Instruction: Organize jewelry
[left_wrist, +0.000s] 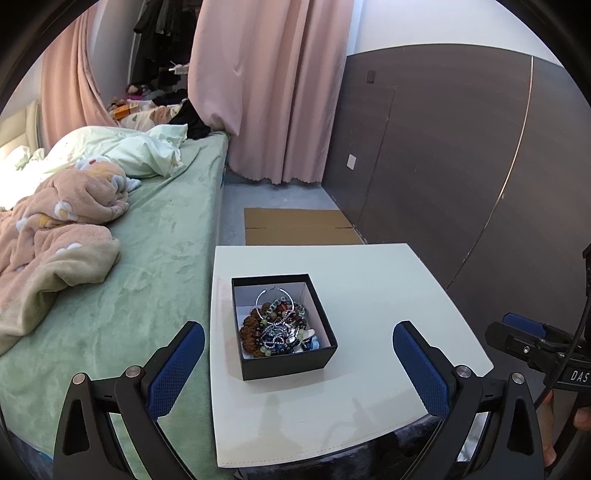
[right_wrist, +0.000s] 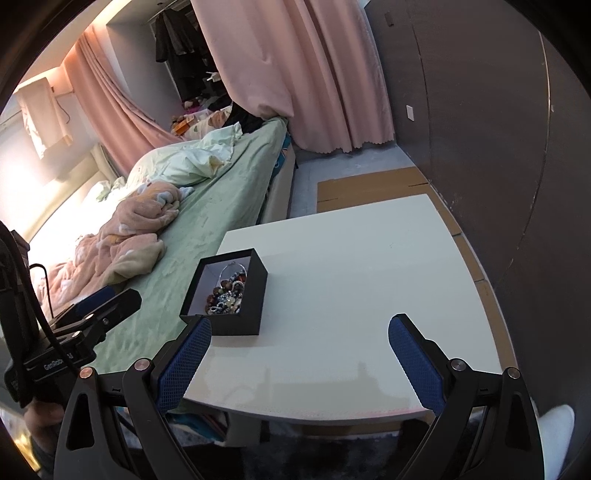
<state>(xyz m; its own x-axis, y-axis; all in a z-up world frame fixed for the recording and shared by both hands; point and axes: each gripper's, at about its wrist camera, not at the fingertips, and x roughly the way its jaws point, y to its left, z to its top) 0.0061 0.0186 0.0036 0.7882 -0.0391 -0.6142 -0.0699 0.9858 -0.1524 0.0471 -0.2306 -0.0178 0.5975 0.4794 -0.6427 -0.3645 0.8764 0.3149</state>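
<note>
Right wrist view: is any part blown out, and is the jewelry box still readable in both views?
Right wrist view: the bed's head end is overexposed by bright light, and the black box is small but sharp. Left wrist view: even light, and the jewelry is clearly resolved; fisheye bends the wall panels.

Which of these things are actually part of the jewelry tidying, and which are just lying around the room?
Part of the job:
black box
tangled jewelry inside it
white table under the box
left gripper and right gripper, both open and empty

Just lying about:
bed
blanket
pink curtains
flat cardboard on the floor
</note>
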